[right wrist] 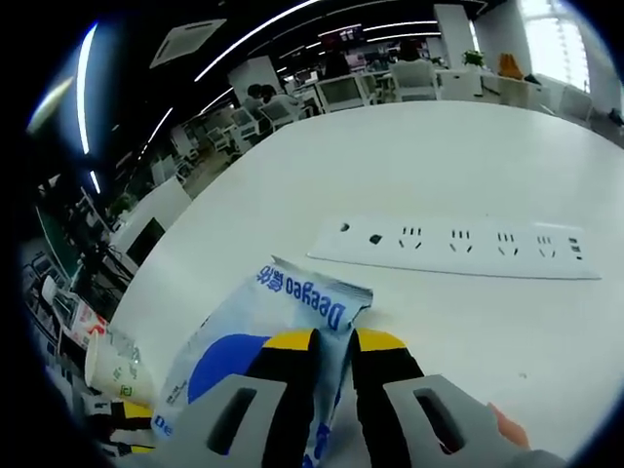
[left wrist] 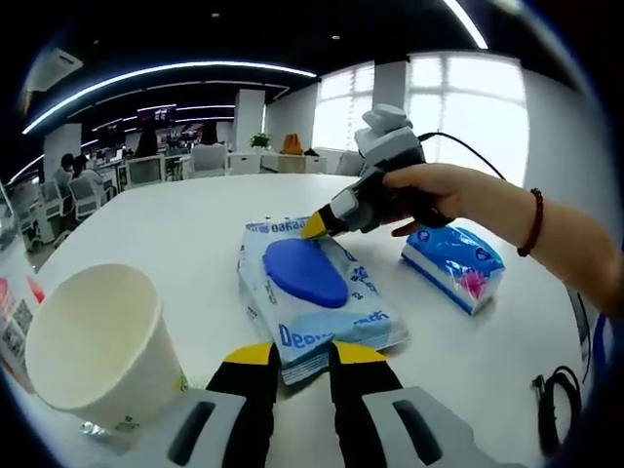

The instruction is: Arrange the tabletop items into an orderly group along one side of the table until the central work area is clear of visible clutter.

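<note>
In the left gripper view, a white paper cup [left wrist: 93, 341] stands upright on the white table [left wrist: 175, 219], just left of the left gripper [left wrist: 297, 359]. The left gripper's yellow-tipped jaws are nearly together at the near end of the wet-wipes pack [left wrist: 312, 297]; whether they pinch its edge cannot be told.

The wet-wipes pack lies flat near the table's middle. Its long axis runs from the left gripper away toward the right gripper [left wrist: 320, 226], blue oval lid facing up.

The right gripper, held by a hand [left wrist: 444, 195], meets the pack's far end. In the right gripper view, its jaws [right wrist: 331, 341] are closed on the crimped end of the pack [right wrist: 292, 322].

Further right, a blue tissue packet [left wrist: 453, 265] lies just beside that hand. A black cable [left wrist: 556, 395] rests at the table's right edge. A white power strip [right wrist: 453, 249] lies across the table beyond the pack.

Judged step: the pack is being taken up for relocation. The next move calls for lifting or sliding it toward one table side, long axis parallel to that edge, and clear of the cup.
</note>
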A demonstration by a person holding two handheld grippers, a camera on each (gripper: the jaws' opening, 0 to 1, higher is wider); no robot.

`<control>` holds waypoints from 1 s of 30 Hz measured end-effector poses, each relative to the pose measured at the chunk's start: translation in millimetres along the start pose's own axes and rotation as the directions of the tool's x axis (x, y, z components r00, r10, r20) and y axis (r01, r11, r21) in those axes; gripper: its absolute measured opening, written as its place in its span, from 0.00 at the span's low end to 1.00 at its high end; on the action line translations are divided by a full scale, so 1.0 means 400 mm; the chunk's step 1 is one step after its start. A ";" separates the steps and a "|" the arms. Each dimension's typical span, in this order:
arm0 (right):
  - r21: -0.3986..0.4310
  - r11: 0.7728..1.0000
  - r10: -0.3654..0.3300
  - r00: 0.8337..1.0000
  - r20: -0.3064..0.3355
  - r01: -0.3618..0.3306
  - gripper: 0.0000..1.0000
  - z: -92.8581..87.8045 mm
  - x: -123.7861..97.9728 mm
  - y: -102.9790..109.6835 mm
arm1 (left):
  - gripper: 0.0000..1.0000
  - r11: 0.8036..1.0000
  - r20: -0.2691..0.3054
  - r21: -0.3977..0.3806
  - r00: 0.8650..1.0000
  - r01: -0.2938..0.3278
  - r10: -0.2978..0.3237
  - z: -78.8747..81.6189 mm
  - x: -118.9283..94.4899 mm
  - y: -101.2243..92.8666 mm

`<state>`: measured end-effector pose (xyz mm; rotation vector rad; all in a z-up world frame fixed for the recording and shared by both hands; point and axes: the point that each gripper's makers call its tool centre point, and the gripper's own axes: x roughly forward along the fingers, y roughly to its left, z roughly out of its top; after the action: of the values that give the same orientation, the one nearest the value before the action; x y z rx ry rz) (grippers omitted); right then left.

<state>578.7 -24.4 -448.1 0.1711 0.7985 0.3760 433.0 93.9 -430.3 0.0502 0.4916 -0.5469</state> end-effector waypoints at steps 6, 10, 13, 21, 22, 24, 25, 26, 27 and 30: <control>0.004 1.000 0.010 1.000 0.005 -0.010 0.09 0.002 0.002 0.000 | 0.11 1.000 -0.002 0.013 1.000 -0.028 0.028 -0.007 0.003 0.007; 0.006 1.000 0.010 1.000 0.004 -0.010 0.07 0.002 0.004 0.001 | 0.09 0.999 0.000 0.010 0.999 -0.032 0.032 -0.005 -0.001 0.011; 0.007 1.000 0.014 1.000 0.002 -0.014 0.03 0.003 0.005 0.004 | 0.07 0.999 -0.001 0.012 0.999 -0.039 0.039 -0.004 0.000 0.012; -0.012 1.000 0.005 1.000 -0.004 -0.005 0.02 0.005 0.006 0.006 | 0.05 0.998 -0.014 0.036 0.999 -0.051 0.052 -0.005 0.001 0.011; -0.011 1.000 0.005 1.000 -0.003 -0.005 0.02 0.003 0.004 0.006 | 0.05 0.998 -0.015 0.035 0.999 -0.050 0.051 -0.004 0.000 0.011; -0.012 1.000 0.008 1.000 0.000 -0.008 0.00 0.002 0.000 0.011 | 0.04 0.999 -0.013 0.028 0.999 -0.045 0.045 -0.001 0.002 0.013; -0.017 1.000 0.009 1.000 0.002 -0.009 0.00 0.004 -0.003 0.015 | 0.04 0.999 -0.012 0.030 0.999 -0.041 0.041 -0.001 0.003 0.009; -0.024 1.000 0.008 1.000 0.003 -0.007 0.00 0.004 -0.006 0.016 | 0.04 0.999 -0.012 0.032 0.999 -0.039 0.040 -0.001 0.004 0.009; -0.028 1.000 0.004 1.000 0.001 -0.004 0.00 0.003 -0.006 0.016 | 0.04 0.999 -0.012 0.030 0.999 -0.039 0.039 -0.001 0.004 0.008; -0.036 0.999 -0.005 1.000 0.000 0.005 0.00 0.005 -0.004 0.013 | 0.04 0.999 -0.012 0.024 0.999 -0.038 0.038 -0.003 0.004 0.005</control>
<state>577.8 -20.1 -444.2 0.1361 0.7914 0.3855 434.8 95.2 -432.2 0.0853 0.4958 -0.5157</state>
